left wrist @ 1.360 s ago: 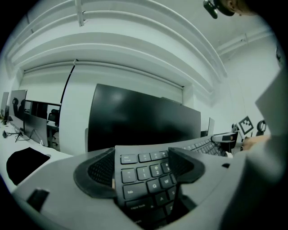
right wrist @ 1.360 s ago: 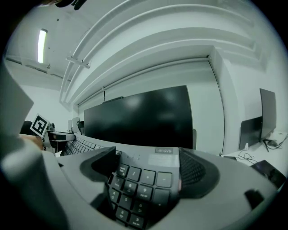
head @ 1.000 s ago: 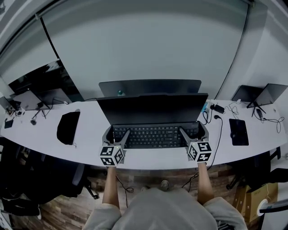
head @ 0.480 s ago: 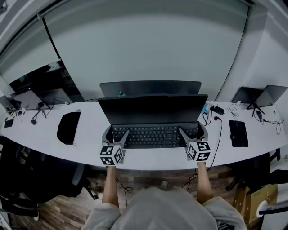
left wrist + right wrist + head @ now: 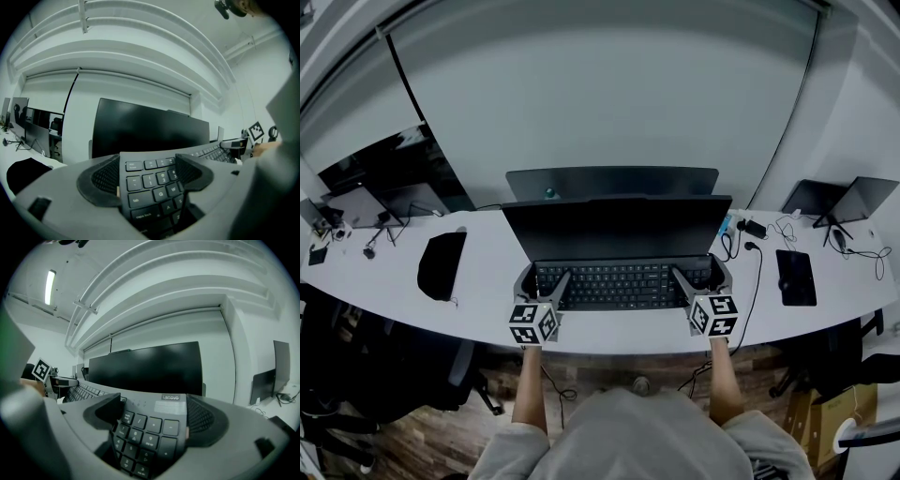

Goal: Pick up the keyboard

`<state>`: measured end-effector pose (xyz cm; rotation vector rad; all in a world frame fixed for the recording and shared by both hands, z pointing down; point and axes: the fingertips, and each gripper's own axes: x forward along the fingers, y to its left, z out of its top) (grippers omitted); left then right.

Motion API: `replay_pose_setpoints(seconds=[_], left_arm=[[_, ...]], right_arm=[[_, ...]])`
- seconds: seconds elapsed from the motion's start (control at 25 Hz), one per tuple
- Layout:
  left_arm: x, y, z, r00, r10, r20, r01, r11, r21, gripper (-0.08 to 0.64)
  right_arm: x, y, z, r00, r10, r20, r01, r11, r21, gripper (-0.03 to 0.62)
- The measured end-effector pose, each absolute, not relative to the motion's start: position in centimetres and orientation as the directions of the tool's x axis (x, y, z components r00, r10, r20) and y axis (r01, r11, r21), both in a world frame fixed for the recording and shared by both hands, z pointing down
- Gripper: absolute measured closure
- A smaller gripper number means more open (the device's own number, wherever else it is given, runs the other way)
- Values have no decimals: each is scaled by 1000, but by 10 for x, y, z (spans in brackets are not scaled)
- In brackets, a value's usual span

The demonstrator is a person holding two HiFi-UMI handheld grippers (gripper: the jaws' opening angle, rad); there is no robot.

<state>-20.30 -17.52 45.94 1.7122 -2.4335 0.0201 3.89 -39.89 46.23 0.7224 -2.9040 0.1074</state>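
Note:
A black keyboard (image 5: pixel 623 281) lies across the white desk (image 5: pixel 487 300) in front of a dark monitor (image 5: pixel 617 225). My left gripper (image 5: pixel 544 281) is shut on its left end; in the left gripper view the two pads (image 5: pixel 101 180) press on either side of the esc and tab keys (image 5: pixel 150 180). My right gripper (image 5: pixel 703 275) is shut on the right end. In the right gripper view its pads (image 5: pixel 208 420) clamp the number pad (image 5: pixel 150 430). I cannot tell whether the keyboard is touching the desk.
A second monitor (image 5: pixel 612 180) stands behind the first. A black pouch (image 5: pixel 442 265) lies at the left. Cables (image 5: pixel 748 239), a dark tablet (image 5: pixel 796 276) and a laptop (image 5: pixel 848 197) are at the right. The desk's front edge (image 5: pixel 619 345) runs just under the gripper cubes.

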Motion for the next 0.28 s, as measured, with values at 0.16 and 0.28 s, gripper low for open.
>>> replay_pose_setpoints(seconds=[0.16,0.28], left_arm=[[-204,-176,462,-329,-933,143,-935,343,90,219],[-205,-180,462,-327,-933,146,-936,342,88,219]], right_arm=[[38,-400,463,-873,-460,161,-470,882,-30,173],[37,-404,463,-872,-461,162,-472,881,-32,173]])
